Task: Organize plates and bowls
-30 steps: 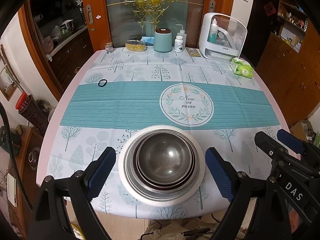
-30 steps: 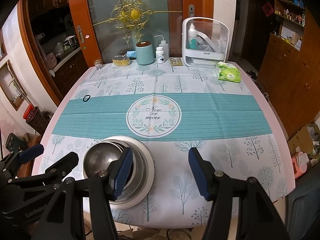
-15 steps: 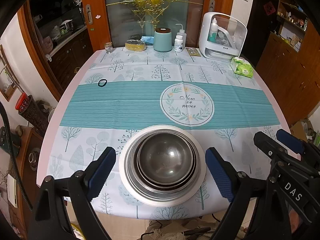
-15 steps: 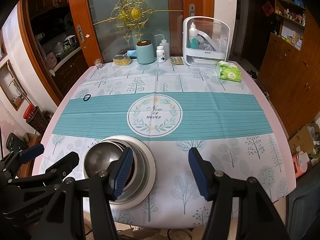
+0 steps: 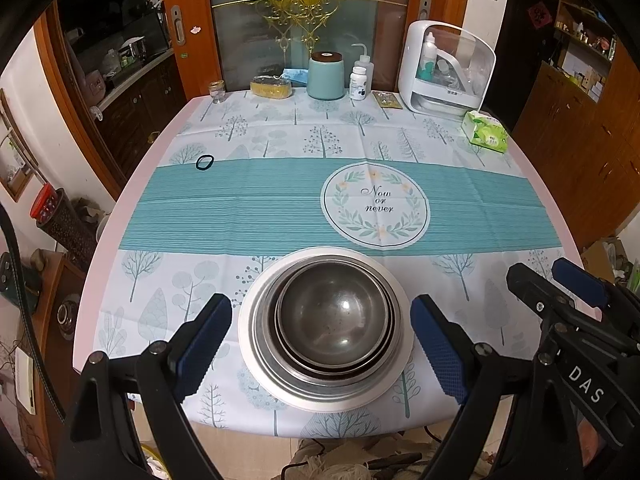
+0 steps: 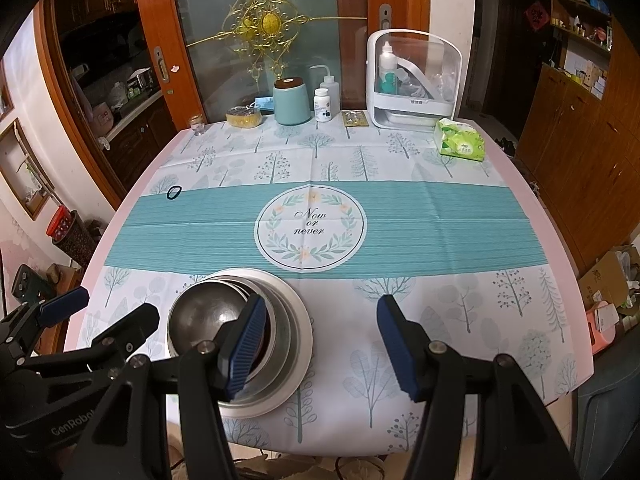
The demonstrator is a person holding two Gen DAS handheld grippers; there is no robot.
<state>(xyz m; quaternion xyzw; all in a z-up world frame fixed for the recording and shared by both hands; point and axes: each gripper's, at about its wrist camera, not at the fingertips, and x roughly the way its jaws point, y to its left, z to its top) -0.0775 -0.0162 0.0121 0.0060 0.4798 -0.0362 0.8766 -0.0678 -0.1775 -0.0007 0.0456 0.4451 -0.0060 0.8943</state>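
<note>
Steel stack: round stainless-steel bowls (image 5: 334, 314) are nesting one inside another on a wide white round plate (image 5: 256, 376), all sitting near the front edge of the desk (image 5: 132, 200) on its tree-patterned cloth.
Progress: judging by the single tidy pile, the gathering seems largely done; no loose plate or bowl is showing elsewhere on the desk, so what is left may only be shifting the pile or letting it be.
Left gripper (image 5: 320, 350): it is hanging released, its blue pads standing wide on either side of the white round plate without touching it.
Right gripper (image 6: 320, 344): it is also hanging released, holding nothing, with only cloth between its pads; its left pad is overlapping the stack in the picture, and contact cannot be told.
Left wrist view only: the whole stack is showing from above, every rim unblocked.
Right wrist view only: the bare cloth to the right of the stack is lying open, and the green tissue pack (image 6: 460, 145) at the far side is showing more fully.
</note>
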